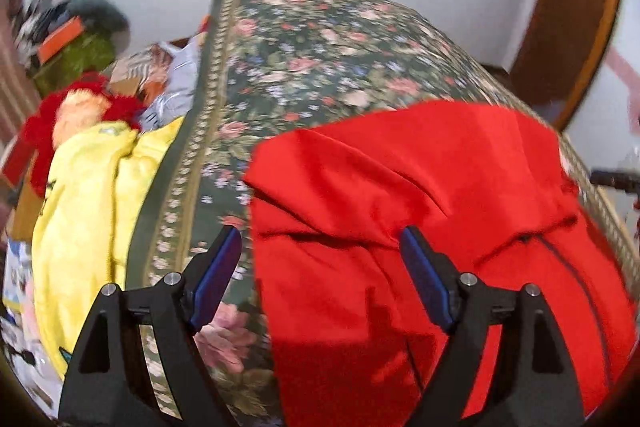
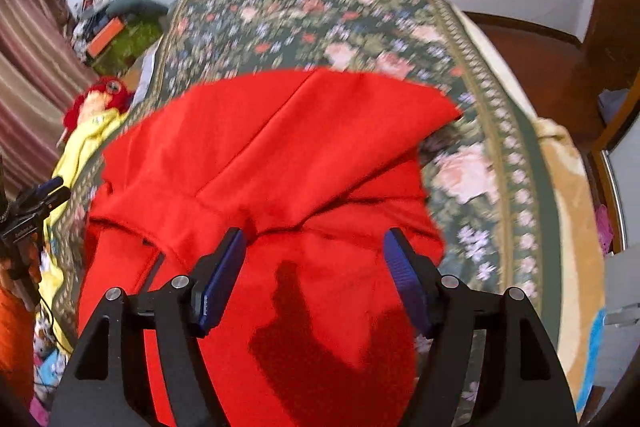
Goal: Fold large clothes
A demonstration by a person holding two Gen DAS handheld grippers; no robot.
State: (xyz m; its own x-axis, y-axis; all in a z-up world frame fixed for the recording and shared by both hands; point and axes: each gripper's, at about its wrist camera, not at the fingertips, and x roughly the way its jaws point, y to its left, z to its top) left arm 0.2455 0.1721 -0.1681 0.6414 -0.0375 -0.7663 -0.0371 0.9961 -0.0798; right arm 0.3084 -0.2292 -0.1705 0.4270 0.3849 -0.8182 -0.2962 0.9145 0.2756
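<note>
Spread across a bed (image 2: 532, 147) under a dark green floral bedspread (image 1: 304, 67): a large red garment (image 1: 420, 187), matte and soft-looking, already doubled over so that a smooth upper panel overlaps a rumpled lower layer with deep creases and a thin dark seam or zip line. Above its near edge, left tool (image 1: 320, 275) with blue ribbed pads apart and nothing pinched between them, one finger over the bedspread, the other over red cloth. Likewise right tool (image 2: 316, 279), pads apart and empty, hovering over the garment's near half and throwing a shadow onto it. Probably a pause between folds, both tools clear of the fabric so the flap can settle flat. Pushed to the left margin of the bed, likely to leave working room: a glossy yellow garment (image 1: 92, 195) and a fuzzy red-haired plush toy (image 1: 76, 111). Beyond, pale wall and wooden door frame (image 1: 576, 39).
</note>
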